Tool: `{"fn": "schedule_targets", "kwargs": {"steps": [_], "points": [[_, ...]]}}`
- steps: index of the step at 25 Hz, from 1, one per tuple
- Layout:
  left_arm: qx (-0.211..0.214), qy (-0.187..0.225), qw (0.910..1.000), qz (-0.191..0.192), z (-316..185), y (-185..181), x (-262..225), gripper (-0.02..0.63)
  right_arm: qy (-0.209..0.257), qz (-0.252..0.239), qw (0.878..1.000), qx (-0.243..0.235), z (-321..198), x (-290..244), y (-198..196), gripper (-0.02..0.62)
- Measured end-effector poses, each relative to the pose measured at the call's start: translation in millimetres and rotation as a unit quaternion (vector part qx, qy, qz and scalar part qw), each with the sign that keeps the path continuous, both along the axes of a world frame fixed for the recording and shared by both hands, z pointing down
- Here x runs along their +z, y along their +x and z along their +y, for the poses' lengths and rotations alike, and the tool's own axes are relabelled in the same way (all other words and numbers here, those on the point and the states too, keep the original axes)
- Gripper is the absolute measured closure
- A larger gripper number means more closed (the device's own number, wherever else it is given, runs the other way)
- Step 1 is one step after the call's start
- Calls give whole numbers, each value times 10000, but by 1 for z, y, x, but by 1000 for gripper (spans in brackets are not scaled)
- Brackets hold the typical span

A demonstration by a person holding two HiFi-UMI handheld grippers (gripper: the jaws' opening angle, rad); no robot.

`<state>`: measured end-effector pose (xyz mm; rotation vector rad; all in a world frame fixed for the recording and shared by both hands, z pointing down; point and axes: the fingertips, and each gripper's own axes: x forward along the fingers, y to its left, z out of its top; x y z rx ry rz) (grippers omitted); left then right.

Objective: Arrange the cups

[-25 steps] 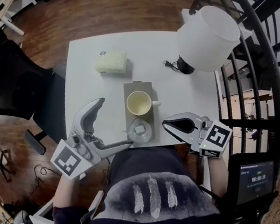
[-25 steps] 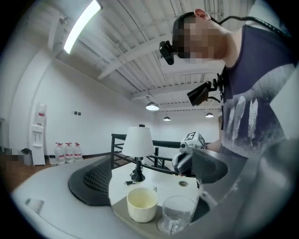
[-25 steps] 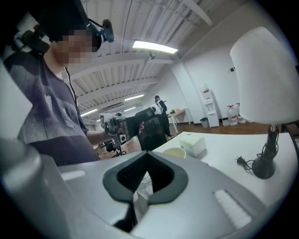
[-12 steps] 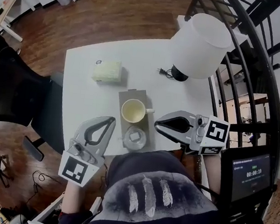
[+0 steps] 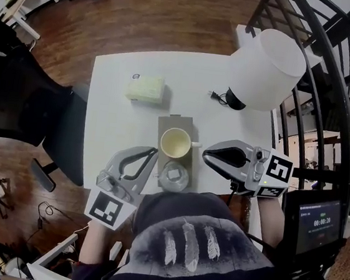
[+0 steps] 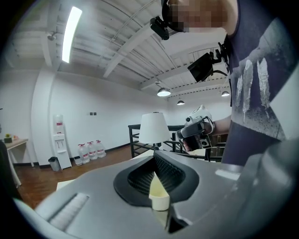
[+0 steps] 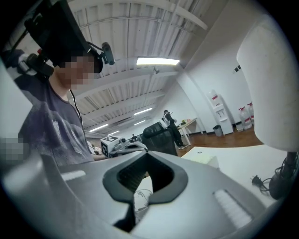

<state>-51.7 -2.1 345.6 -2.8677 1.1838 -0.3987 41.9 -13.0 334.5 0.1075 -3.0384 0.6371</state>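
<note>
We hold left tongs [image 5: 155, 153] shut, empty, just left of glass cup [image 5: 174, 176] | right tongs [image 5: 206, 155] shut, empty, nearer cream mug [image 5: 174, 144], handle facing them

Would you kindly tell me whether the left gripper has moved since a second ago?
Yes. The left gripper has shifted right, closer to the grey mat's left edge, and its jaws, open before, are now shut on nothing.

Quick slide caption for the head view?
Left gripper and right gripper, jaws shut, flank a cream cup and a glass cup on a grey mat.
</note>
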Motion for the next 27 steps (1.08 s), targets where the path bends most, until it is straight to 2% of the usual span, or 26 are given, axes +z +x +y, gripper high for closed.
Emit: {"fn": "schedule_targets", "kwargs": {"steps": [19, 27], "points": [[129, -113, 9996, -211, -2, 9, 13, 592, -85, -162, 9996, 233, -13, 6, 3, 592], [110, -80, 9996, -231, -3, 6, 12, 591, -19, -195, 9997, 145, -13, 4, 1, 592]]}}
